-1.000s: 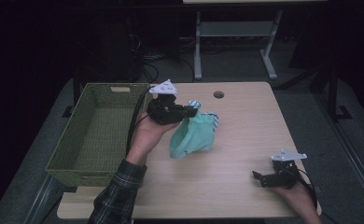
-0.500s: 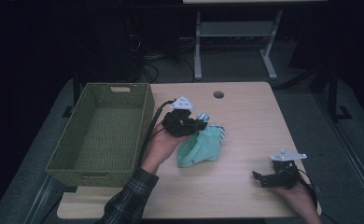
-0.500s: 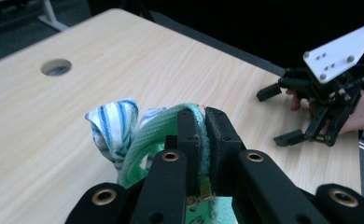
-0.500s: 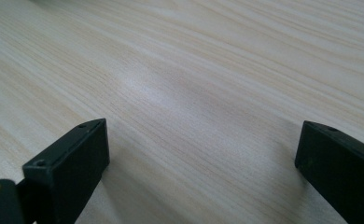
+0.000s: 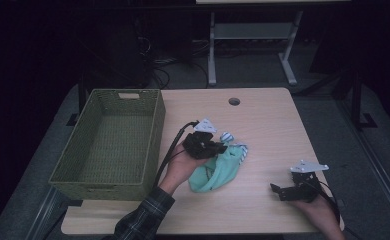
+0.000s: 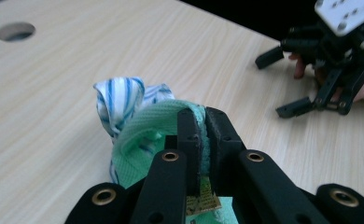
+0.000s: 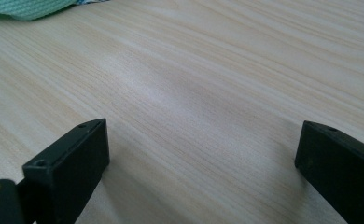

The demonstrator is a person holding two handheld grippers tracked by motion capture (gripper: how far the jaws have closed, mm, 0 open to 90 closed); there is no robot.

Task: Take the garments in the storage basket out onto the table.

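A mint-green cloth (image 5: 218, 172) lies bunched at the middle of the wooden table, with a blue-and-white striped cloth (image 5: 226, 136) tucked against its far side. My left gripper (image 5: 223, 149) is shut on a fold of the green cloth (image 6: 143, 140). In the left gripper view its jaws (image 6: 204, 116) pinch that fabric, and the striped cloth (image 6: 119, 98) is bundled just beyond. My right gripper (image 5: 278, 191) rests open on the table's near right. Bare wood lies between its jaws (image 7: 203, 140), and an edge of the green cloth (image 7: 26, 7) shows far off.
A green woven basket (image 5: 153, 145) stands along the table's left side, its inside bare. A round cable hole (image 5: 234, 101) sits near the far edge. Beyond the table are a dark floor, cables and a white stand. The right gripper (image 6: 277, 84) also appears in the left gripper view.
My left gripper has come down and toward the near right with the green cloth, away from the basket's corner. The cloth now rests lower on the table. The right gripper has stayed put.
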